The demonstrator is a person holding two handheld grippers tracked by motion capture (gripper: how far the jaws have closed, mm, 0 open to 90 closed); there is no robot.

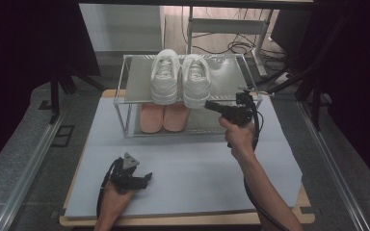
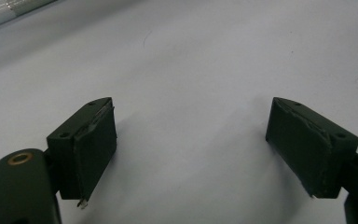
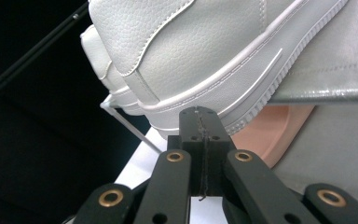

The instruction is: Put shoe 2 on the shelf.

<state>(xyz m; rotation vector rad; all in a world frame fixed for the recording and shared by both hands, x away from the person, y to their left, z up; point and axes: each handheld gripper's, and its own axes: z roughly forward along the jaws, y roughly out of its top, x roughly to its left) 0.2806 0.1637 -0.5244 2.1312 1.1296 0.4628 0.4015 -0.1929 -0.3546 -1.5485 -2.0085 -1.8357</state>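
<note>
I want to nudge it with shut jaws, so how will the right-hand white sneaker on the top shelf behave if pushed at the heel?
The right-hand white sneaker looks stiff at its thick ribbed sole, so it would probably slide whole. The top shelf looks smooth metal, so little drag is likely. The right claw, shut, is narrow; an off-centre push may turn the shoe.

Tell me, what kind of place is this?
Probably a recording studio or lab rather than a home: black curtains surround the table, cables trail on the floor behind, and a shoe rack sits staged on it.
</note>
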